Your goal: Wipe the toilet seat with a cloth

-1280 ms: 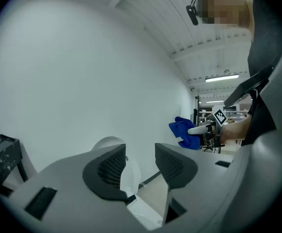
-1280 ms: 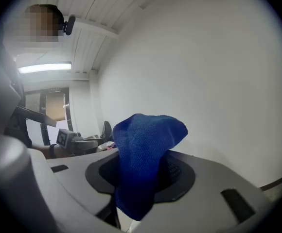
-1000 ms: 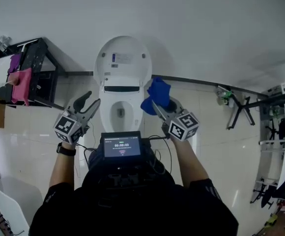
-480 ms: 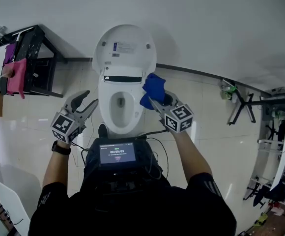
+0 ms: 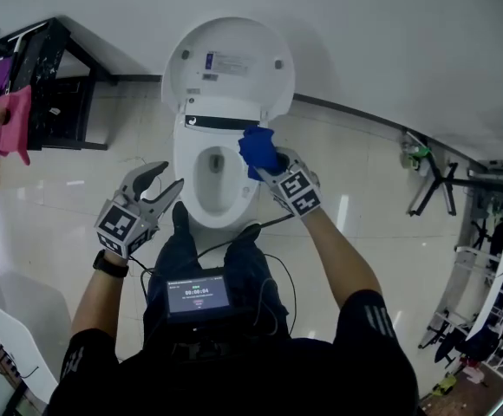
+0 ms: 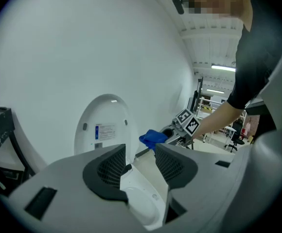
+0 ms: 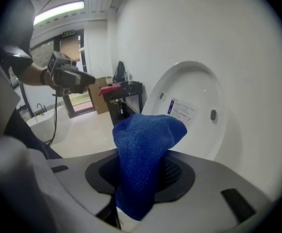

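A white toilet stands against the wall with its lid [image 5: 228,61] raised and its seat [image 5: 185,180] down around the bowl. My right gripper [image 5: 266,165] is shut on a blue cloth [image 5: 258,149], held over the seat's right rear part, near the hinge. In the right gripper view the blue cloth [image 7: 143,154] bulges up between the jaws, with the lid [image 7: 192,108] behind. My left gripper [image 5: 159,180] hangs open just left of the bowl, empty. In the left gripper view the seat [image 6: 141,198] shows between the jaws, and the cloth [image 6: 153,139] is beyond.
A black rack [image 5: 48,85] with a pink cloth [image 5: 12,120] stands left of the toilet. A black stand [image 5: 434,180] is on the tiled floor at right. A white tub [image 5: 22,332] sits at lower left. The person's feet are in front of the bowl.
The right gripper has carried the blue cloth left and down onto the seat's right rear area. The person has leaned closer to the toilet. The left gripper stays open beside the bowl.
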Available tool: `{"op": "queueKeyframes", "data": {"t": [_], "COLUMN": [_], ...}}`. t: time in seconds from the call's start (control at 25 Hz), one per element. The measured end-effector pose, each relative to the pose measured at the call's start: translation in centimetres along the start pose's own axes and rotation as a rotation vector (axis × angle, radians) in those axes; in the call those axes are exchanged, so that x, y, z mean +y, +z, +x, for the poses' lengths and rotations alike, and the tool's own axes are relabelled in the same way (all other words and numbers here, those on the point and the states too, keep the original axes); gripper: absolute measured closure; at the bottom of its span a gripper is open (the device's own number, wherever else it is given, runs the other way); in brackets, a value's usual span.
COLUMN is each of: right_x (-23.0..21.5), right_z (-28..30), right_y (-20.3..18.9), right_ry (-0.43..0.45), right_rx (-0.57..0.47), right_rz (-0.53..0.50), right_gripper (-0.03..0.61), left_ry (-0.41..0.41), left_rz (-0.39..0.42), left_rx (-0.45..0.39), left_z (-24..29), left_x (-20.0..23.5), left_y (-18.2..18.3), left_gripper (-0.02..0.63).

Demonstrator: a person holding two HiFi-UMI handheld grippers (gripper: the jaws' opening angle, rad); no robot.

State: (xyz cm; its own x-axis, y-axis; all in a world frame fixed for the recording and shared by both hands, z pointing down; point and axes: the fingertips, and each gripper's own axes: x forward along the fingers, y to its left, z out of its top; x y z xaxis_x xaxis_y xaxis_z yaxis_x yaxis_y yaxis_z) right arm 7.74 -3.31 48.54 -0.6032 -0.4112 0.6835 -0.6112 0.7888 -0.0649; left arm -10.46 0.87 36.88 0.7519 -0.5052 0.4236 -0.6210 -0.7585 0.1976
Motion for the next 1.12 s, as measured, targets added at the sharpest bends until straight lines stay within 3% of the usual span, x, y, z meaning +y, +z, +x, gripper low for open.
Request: {"op": "queueKeyframes", "data": {"t": [0.28, 0.64, 0.92, 1.12], "right_x": [-0.8, -2.6, -4.2, -4.0], "right_z": [12.9, 26.4, 32.2, 33.1], "right_y": [-7.9, -17.4, -22.9, -23.8], "right_ry": [0.094, 0.089, 0.078, 0.059], "right_rx": [0.166, 0.381, 0.484, 0.471], "right_rz": [-0.147, -0.462, -0.505, -0.586], "right_gripper": [0.411, 0.413, 0.411, 0.407], "left_ry": [-0.021, 0.020, 0.035, 0.068], "left_rz": [-0.031, -0.127, -0.138, -0.179], "left_rx": [0.058, 0.033, 0.057, 0.086], "left_z": [2.9, 6.6, 7.8, 8.3], "left_x": [1.7, 3.3, 3.5, 5.1], "left_y": [-5.8, -12.4, -16.3, -18.3], "left_gripper": [0.419, 0.394, 0.388, 0.388]}}
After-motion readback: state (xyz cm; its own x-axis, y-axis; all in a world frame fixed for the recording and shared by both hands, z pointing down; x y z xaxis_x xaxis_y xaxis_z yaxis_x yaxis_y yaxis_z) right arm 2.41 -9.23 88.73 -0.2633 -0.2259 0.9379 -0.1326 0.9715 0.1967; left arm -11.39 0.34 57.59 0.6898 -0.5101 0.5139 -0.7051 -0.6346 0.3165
